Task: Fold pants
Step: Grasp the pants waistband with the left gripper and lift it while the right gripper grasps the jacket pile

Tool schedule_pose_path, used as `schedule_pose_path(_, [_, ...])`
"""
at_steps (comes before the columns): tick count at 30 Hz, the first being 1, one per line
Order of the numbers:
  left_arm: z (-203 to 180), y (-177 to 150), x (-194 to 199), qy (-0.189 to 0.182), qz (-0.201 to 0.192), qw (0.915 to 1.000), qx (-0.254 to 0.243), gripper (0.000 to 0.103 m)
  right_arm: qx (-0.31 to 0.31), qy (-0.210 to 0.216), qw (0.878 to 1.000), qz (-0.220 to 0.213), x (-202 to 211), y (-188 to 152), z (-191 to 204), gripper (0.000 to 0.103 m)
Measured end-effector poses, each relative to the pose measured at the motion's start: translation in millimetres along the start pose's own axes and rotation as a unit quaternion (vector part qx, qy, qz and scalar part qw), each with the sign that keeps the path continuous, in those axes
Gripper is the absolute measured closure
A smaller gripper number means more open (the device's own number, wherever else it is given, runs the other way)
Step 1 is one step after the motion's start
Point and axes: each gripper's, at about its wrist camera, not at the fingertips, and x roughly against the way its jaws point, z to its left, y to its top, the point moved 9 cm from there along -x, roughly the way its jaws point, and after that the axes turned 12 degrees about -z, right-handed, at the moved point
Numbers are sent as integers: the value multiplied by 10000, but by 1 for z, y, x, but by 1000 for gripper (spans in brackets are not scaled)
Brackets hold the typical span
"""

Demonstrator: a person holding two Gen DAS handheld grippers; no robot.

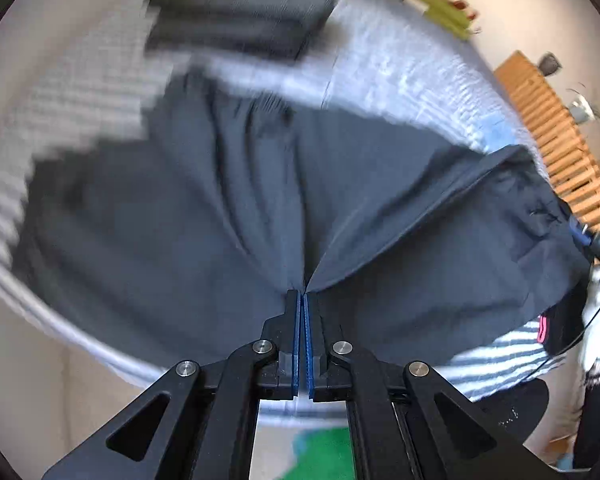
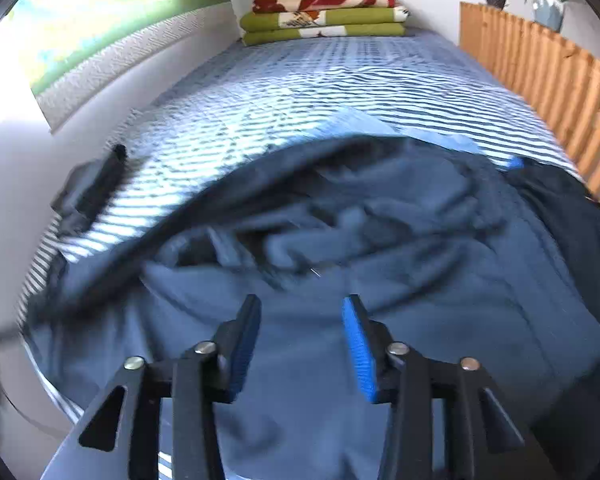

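Left wrist view: left claw (image 1: 303,294) steeply down, apparently pinching dark pants (image 1: 204,200); right claw (image 2: 302,306) half-open, empty.

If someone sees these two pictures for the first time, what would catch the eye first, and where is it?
First the dark blue pants, lying crumpled across the near end of the striped bed cover. In the left wrist view, the left gripper is shut on a fold of that cloth, while the right gripper stands open above it with nothing between its jaws. At the far end of the bed, a stack of folded blankets in green and red stands out.
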Motion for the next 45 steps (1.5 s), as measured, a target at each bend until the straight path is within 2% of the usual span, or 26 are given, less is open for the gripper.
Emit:
schedule_pose_path(1, [3, -10, -6, -16, 109, 9999, 89, 102, -51, 71, 10000, 19, -7, 8, 6, 47])
schedule_pose_path(4, [8, -24, -12, 64, 121, 9998, 116, 103, -381, 88, 9992, 112, -41, 36, 15, 41])
schedule_pose_path(6, [8, -24, -9, 79, 88, 9999, 98, 103, -709, -26, 9972, 214, -62, 49, 13, 40])
schedule_pose_path(10, [8, -16, -3, 156, -36, 9999, -38, 103, -1757, -190, 9827, 546, -115, 69, -5, 40])
schedule_pose_path(12, [10, -14, 1, 179, -73, 9998, -47, 103, -1977, -398, 9770, 688, -134, 71, -16, 40])
schedule_pose_path(15, [12, -8, 5, 236, -130, 9996, -85, 103, -1942, -1067, 9703, 970, -160, 67, -39, 40])
schedule_pose_path(16, [13, -5, 8, 257, -171, 9995, -106, 103, -1985, -1106, 9684, 1026, -164, 64, -43, 41])
schedule_pose_path(17, [11, 2, 9, 267, -212, 9994, -112, 103, -2092, -976, 9675, 1033, -166, 62, -45, 59])
schedule_pose_path(18, [12, 7, 12, 271, -265, 9992, -117, 103, -2232, -759, 9660, 1066, -164, 60, -45, 74])
schedule_pose_path(19, [13, 11, 15, 269, -322, 9990, -122, 103, -2331, -596, 9646, 1085, -157, 59, -44, 96])
schedule_pose_path(22, [14, 24, 34, 220, -589, 9980, -103, 103, -2162, -367, 9731, 701, -118, 70, -42, 98])
schedule_pose_path(26, [19, 23, 62, 349, -894, 9950, -258, 103, -1956, 203, 9803, -154, -20, 88, -32, 99])
schedule_pose_path(28, [18, 7, 65, 139, -694, 9973, -218, 103, -1943, 431, 9791, -419, 19, 80, -31, 99])
schedule_pose_path(30, [21, -1, 63, 225, -594, 9975, -312, 103, -1895, 290, 9803, -467, 45, 50, -40, 99])
schedule_pose_path(32, [32, 1, 57, 474, -554, 9970, -276, 98, -1795, -130, 9833, -278, 52, 10, -56, 99])
schedule_pose_path(33, [34, 8, 51, 419, -551, 9975, -100, 91, -1756, -385, 9837, -106, 49, -14, -66, 99])
schedule_pose_path(35, [29, 30, 35, 304, -661, 9973, 93, 70, -1977, -754, 9768, 337, 33, -59, -88, 99])
schedule_pose_path(36, [22, 42, 26, 356, -726, 9967, 35, 48, -2110, -820, 9730, 453, 26, -74, -96, 99])
schedule_pose_path(37, [14, 49, 17, 362, -762, 9964, -45, 34, -2227, -870, 9695, 541, 19, -86, -103, 99])
schedule_pose_path(39, [-13, 64, -4, 379, -796, 9949, -481, 29, -2346, -857, 9664, 605, 11, -98, -106, 99])
schedule_pose_path(40, [-28, 68, -22, 510, -684, 9932, -797, 28, -2368, -888, 9657, 597, 9, -100, -108, 99])
schedule_pose_path(42, [-37, 71, -43, 1082, -579, 9842, -1279, 28, -2356, -931, 9656, 581, 7, -100, -106, 99])
schedule_pose_path(44, [-36, 75, -61, 1680, -553, 9697, -1684, 28, -2196, -980, 9691, 551, 7, -95, -101, 99])
schedule_pose_path(45, [-32, 77, -68, 1676, -516, 9708, -1635, 34, -2090, -988, 9715, 525, 7, -91, -98, 99])
